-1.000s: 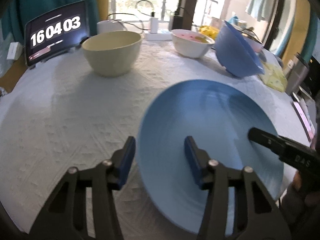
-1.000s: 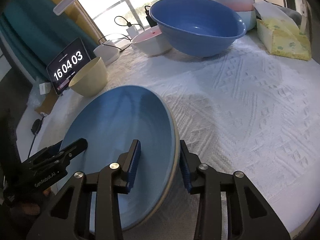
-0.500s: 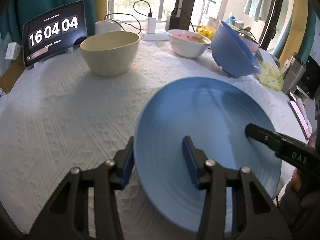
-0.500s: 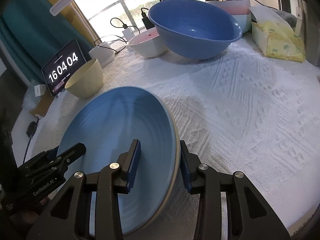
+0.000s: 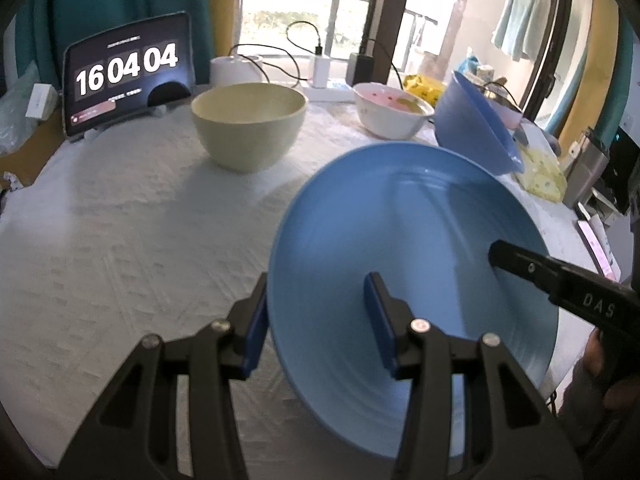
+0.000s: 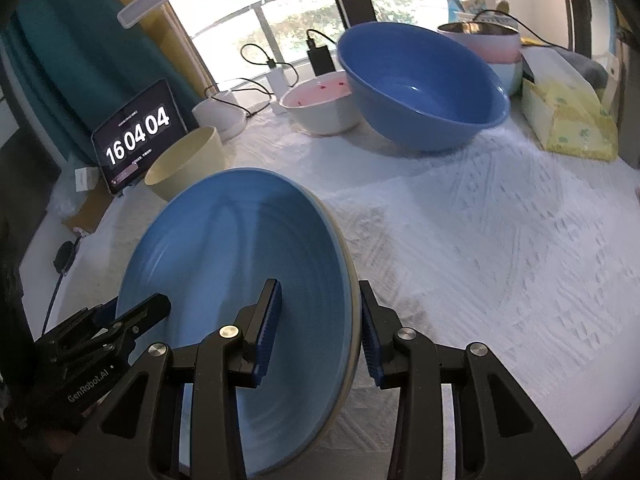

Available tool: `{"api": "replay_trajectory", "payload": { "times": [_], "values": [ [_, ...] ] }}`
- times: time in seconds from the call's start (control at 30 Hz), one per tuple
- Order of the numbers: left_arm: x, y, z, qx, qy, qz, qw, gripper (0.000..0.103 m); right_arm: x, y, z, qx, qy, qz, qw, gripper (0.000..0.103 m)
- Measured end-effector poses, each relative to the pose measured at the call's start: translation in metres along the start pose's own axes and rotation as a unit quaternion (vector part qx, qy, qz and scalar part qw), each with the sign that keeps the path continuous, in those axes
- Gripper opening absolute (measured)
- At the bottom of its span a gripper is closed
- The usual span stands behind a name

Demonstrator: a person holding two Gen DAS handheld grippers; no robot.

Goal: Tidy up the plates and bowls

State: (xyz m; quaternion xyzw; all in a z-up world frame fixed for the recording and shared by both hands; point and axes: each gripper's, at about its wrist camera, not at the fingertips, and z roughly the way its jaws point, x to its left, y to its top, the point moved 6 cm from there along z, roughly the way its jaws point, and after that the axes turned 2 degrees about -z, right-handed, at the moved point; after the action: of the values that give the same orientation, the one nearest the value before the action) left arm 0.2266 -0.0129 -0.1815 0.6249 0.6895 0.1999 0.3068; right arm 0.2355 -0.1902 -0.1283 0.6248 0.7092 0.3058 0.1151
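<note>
A large blue plate (image 5: 404,264) is held above the white table, tilted, by both grippers on opposite rims. My left gripper (image 5: 316,324) is shut on its left rim, one finger over and one under. My right gripper (image 6: 320,332) is shut on its right rim; the plate also shows in the right wrist view (image 6: 224,280). The right gripper's finger shows in the left wrist view (image 5: 520,264). A cream bowl (image 5: 248,124), a white bowl with pink inside (image 5: 392,114) and a big blue bowl (image 6: 420,88) stand at the back.
A tablet with a clock (image 5: 124,72) leans at the back left. Chargers and cables (image 5: 316,68) lie by the window. A yellow tissue pack (image 6: 568,120) and a stack of pink and blue bowls (image 6: 488,48) stand at the right. The table has a white textured cloth (image 6: 500,240).
The left gripper has closed onto the plate's left rim. The plate has risen off the table and tilted, held by both grippers.
</note>
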Motion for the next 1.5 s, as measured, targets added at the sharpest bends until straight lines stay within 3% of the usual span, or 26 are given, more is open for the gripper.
{"api": "replay_trajectory", "payload": {
  "times": [0.73, 1.5],
  "values": [
    [0.082, 0.014, -0.016, -0.024, 0.028, -0.059, 0.9976, 0.047, 0.076, 0.021, 0.034, 0.011, 0.024, -0.062, 0.998, 0.040],
    [0.158, 0.007, -0.014, -0.020, 0.065, -0.114, 0.9911, 0.047, 0.147, 0.022, 0.086, 0.052, 0.052, -0.109, 0.991, 0.040]
  ]
}}
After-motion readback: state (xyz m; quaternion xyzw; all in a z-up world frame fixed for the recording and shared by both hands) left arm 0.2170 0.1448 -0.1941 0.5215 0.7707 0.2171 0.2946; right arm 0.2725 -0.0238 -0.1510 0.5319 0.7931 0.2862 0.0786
